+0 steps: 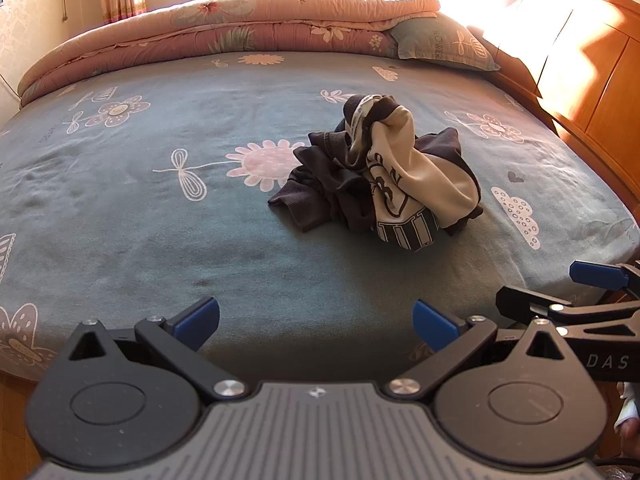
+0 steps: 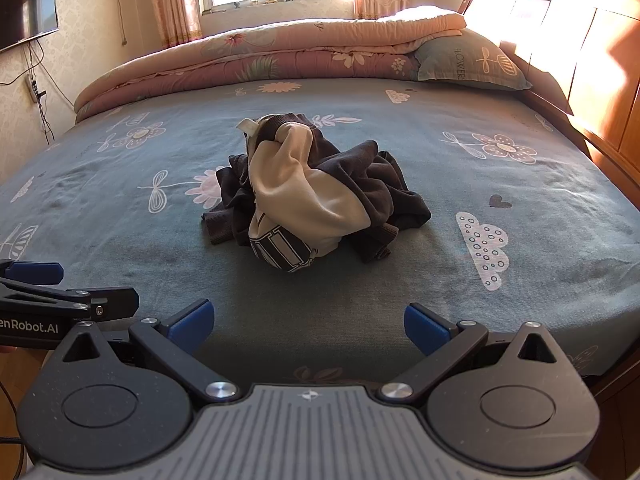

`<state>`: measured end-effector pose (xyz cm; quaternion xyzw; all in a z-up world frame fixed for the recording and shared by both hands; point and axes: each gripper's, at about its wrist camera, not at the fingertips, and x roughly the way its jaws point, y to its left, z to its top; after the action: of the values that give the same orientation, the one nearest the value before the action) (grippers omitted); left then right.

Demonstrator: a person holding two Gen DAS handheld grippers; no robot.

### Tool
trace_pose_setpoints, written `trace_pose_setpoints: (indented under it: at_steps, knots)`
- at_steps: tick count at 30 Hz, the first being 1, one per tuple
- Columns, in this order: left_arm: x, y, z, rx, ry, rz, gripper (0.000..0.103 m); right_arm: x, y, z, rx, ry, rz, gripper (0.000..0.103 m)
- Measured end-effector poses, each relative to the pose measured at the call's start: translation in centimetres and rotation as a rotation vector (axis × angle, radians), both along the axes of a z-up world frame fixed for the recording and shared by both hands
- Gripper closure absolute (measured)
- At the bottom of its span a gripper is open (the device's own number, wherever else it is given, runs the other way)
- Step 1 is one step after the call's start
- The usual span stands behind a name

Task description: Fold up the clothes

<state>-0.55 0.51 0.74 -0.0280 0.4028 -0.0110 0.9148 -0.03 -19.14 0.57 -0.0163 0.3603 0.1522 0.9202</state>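
A crumpled garment, dark navy and cream with striped lettering, lies in a heap on the blue flowered bed sheet. It also shows in the right wrist view, near the middle of the bed. My left gripper is open and empty, over the bed's near edge, well short of the garment. My right gripper is open and empty, also at the near edge, facing the heap. Each gripper shows at the side of the other's view.
A folded pink quilt lies along the far side of the bed. A blue pillow rests at the far right by the wooden headboard. A wall television and cables are at the left.
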Motion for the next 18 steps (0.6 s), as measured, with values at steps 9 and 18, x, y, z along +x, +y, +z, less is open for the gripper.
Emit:
trace_pose_setpoints:
  at_steps: [9,18]
  knots:
    - [-0.11,0.07,-0.09,0.004,-0.001,0.004,0.001,-0.1,0.16,-0.02,-0.003,0.002,0.003,0.0]
    - [-0.02,0.0,-0.25,0.002,0.006,-0.001,0.001,0.0,0.08,-0.1,-0.003,0.008,0.002,0.0]
